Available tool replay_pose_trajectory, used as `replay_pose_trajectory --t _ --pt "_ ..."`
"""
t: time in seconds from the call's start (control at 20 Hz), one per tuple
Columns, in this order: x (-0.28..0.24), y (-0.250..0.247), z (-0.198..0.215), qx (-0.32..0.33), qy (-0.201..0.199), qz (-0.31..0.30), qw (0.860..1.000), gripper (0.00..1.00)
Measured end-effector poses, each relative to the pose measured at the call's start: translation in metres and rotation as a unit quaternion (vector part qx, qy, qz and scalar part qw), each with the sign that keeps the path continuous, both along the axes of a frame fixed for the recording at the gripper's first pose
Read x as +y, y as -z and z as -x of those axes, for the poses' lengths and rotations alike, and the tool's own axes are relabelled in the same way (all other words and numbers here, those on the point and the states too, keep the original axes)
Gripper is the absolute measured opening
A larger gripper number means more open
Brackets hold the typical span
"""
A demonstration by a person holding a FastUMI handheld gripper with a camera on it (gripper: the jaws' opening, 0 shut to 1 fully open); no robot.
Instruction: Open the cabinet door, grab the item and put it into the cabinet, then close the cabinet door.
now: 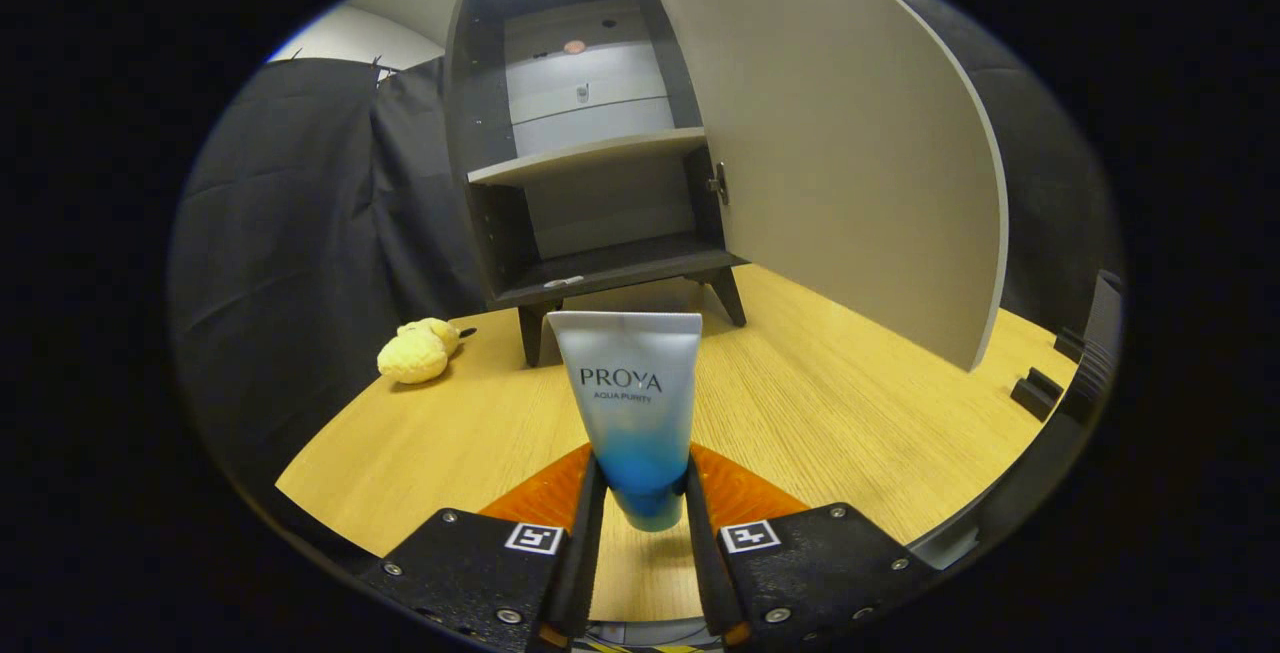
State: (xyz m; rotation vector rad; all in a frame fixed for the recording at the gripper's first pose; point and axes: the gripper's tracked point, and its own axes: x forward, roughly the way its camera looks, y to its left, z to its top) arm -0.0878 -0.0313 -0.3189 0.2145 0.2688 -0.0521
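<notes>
A white-to-blue cosmetic tube (632, 403) stands upright between my fingers, its blue end pinched by both pads, held above the wooden table (820, 413). My gripper (640, 513) is shut on it. Beyond the tube stands a dark cabinet (590, 143) on short legs, with its grey door (830, 133) swung wide open to the right. Inside, a light shelf (590, 155) splits it into an upper and a lower compartment; the lower floor (620, 268) is bare apart from a small pale mark near its front edge.
A yellow plush toy (418, 350) lies on the table left of the cabinet legs. Black cloth hangs behind and to the left. Dark blocks (1040, 391) sit at the table's right edge, past the door.
</notes>
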Motion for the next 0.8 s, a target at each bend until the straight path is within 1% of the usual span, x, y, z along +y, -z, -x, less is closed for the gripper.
replay_pose_trajectory --t 0.1,0.25,0.4,0.55,0.7,0.8 --pt "0.002 -0.031 -0.003 -0.004 -0.002 0.007 1.0 0.43" --pt "0.009 -0.079 -0.008 -0.004 -0.005 0.0 1.0 0.43" --pt "0.011 -0.125 -0.014 -0.011 -0.005 0.024 1.0 0.43" --pt "0.019 -0.164 -0.023 -0.014 -0.004 0.033 0.999 0.43" --pt "0.018 -0.201 -0.035 -0.02 0.011 0.057 0.998 0.43" --pt "0.021 -0.225 -0.047 -0.035 0.014 0.054 0.998 0.43"
